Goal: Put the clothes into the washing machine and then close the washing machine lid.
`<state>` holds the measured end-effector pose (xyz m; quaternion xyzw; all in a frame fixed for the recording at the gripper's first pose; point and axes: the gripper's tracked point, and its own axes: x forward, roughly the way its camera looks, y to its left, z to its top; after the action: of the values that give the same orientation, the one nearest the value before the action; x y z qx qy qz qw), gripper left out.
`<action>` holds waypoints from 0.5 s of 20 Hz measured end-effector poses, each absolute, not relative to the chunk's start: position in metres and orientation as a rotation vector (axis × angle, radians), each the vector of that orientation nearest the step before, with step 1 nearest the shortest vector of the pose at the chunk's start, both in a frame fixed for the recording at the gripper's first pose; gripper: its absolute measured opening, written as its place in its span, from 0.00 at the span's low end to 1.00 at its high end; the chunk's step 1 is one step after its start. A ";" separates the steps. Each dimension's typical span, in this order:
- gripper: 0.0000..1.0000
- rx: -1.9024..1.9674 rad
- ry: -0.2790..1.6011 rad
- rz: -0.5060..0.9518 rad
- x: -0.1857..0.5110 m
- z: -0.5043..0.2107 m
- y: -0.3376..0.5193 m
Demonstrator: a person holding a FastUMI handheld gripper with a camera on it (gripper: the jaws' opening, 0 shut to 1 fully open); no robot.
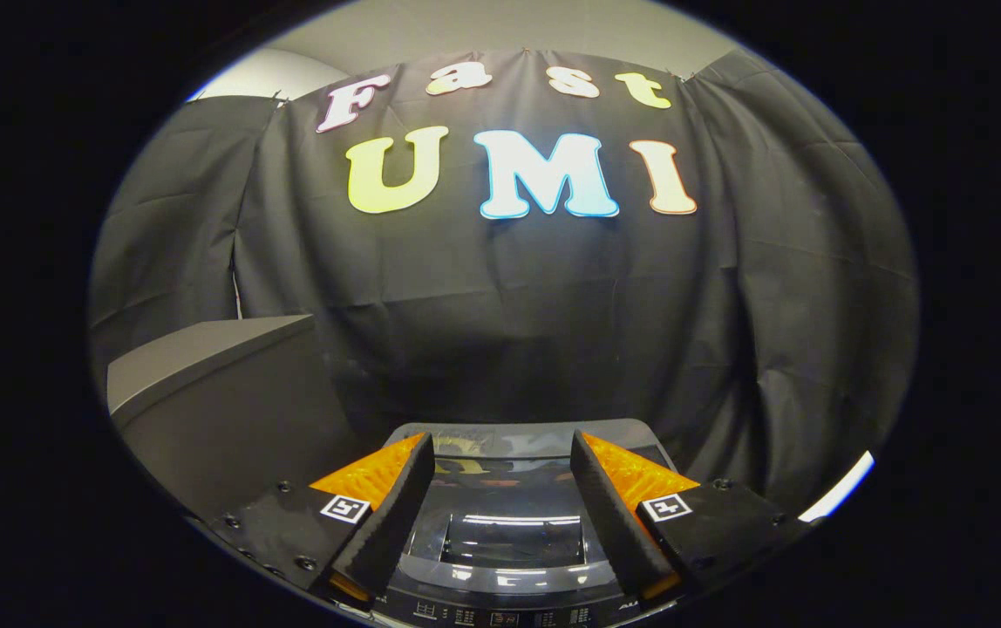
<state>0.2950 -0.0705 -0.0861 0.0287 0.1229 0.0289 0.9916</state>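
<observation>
Black cloth wall [500, 331] forms the backdrop, pale ceiling above it. One washing machine [509, 532], dark and top-loading, sits below and between the fingers, its glossy lid [514, 523] lying flat and shut; contents cannot be made out through the reflective panel. A control strip runs along its near edge. One grey box-like unit [213, 392] stands beside the machine's left side. One gripper [500, 462]: fingers spread wide apart, holding nothing and touching nothing, poised above the lid.
</observation>
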 end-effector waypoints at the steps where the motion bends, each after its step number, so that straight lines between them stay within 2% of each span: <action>1: 0.97 0.058 0.252 0.056 0.295 -0.089 -0.071; 10: 0.97 0.060 0.229 0.064 0.282 -0.075 -0.057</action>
<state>0.2818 -0.0566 -0.0747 0.0299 0.1140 0.0321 0.9925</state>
